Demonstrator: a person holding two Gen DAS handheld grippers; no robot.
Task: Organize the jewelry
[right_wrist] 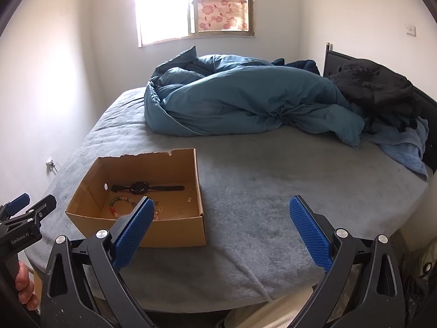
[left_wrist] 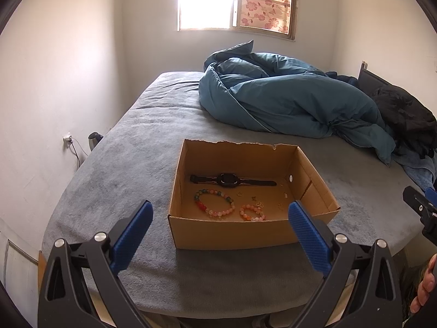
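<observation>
I have both grippers spread wide and empty: left gripper (left_wrist: pixel 221 220), right gripper (right_wrist: pixel 221 218). Past my left fingertips at twelve o'clock sits the cardboard box (left_wrist: pixel 232 232) holding two bead bracelets (left_wrist: pixel 215 203) and, farther back, a black watch (left_wrist: pixel 230 179). From my right gripper the box lies at ten o'clock.

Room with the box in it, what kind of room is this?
Most likely a bedroom. A big bed with a grey cover fills it, a rumpled blue duvet lies on top, and a window with a flowery curtain lets light in. The cardboard box of jewelry sits on the bed.
</observation>
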